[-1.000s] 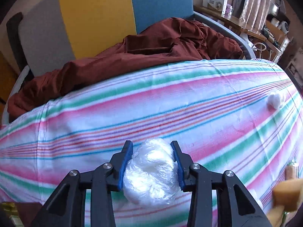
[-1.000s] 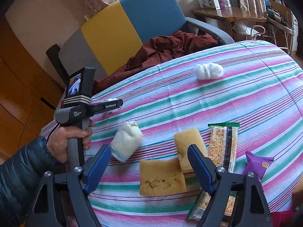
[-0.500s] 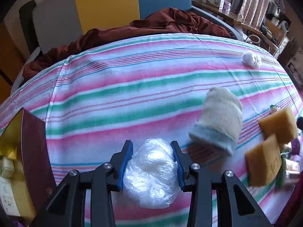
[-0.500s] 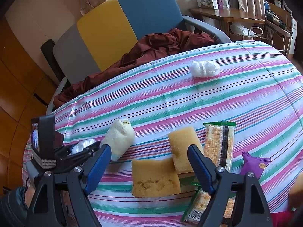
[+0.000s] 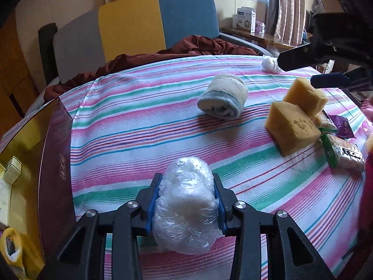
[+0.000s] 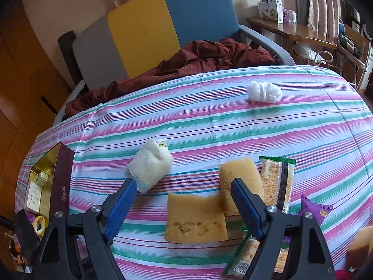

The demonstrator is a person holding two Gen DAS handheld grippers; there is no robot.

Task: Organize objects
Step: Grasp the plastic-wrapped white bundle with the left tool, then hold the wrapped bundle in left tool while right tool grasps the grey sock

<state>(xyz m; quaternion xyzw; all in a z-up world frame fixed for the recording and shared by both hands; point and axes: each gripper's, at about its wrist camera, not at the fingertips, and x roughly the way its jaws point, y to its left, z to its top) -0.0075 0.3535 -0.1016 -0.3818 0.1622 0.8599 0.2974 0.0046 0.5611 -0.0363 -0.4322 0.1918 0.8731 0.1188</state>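
My left gripper [image 5: 186,182] is shut on a crumpled clear plastic bag [image 5: 186,205], held above the striped tablecloth [image 5: 144,126]. A dark red box with a gold inside [image 5: 54,163] stands close at its left. My right gripper [image 6: 181,186] is open with nothing between its blue pads; it hangs over two yellow sponges [image 6: 197,219], which also show at the right of the left wrist view [image 5: 291,128]. A rolled cream sock [image 6: 150,164] lies by its left finger. A white wad [image 6: 263,92] lies farther back.
Snack packets lie right of the sponges: a green-edged cracker pack [image 6: 277,182] and a purple wrapper [image 6: 314,210]. The box [image 6: 61,186] holds small cartons. Behind the table stands a grey, yellow and blue chair [image 6: 167,23] with a dark red cloth [image 6: 198,60] on it.
The left gripper has swung back and to the left with the plastic bag, so the sock, the sponges and the box have come into its view. The right gripper has stayed over the sponges.
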